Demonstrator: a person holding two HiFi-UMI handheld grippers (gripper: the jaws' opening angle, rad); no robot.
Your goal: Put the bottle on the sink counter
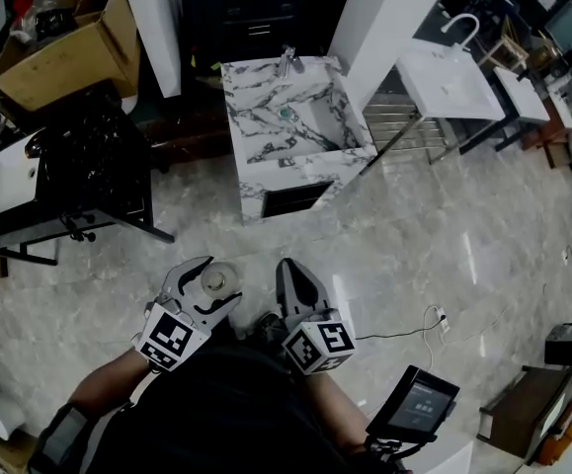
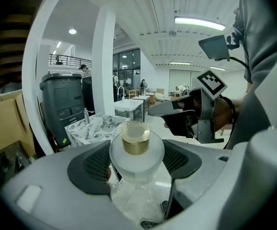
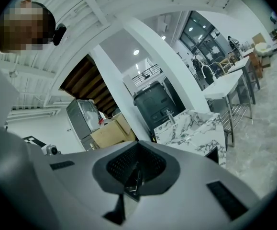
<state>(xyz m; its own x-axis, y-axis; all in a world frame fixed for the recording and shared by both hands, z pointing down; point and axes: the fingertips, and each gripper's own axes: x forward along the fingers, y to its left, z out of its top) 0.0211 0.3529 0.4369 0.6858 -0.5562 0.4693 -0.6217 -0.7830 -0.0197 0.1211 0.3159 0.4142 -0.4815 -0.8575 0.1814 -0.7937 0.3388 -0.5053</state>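
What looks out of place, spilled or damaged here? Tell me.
Nothing looks spilled or damaged. The bottle stands upright, held between the fingers of the left gripper, and the marble sink counter looks intact. The only stray item is a white cable lying loose on the floor.

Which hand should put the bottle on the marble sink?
Left. The left gripper grips the bottle between its jaws. The right gripper is shut and empty. The marble sink counter stands ahead of both, so the left can probably set it down without a handover.
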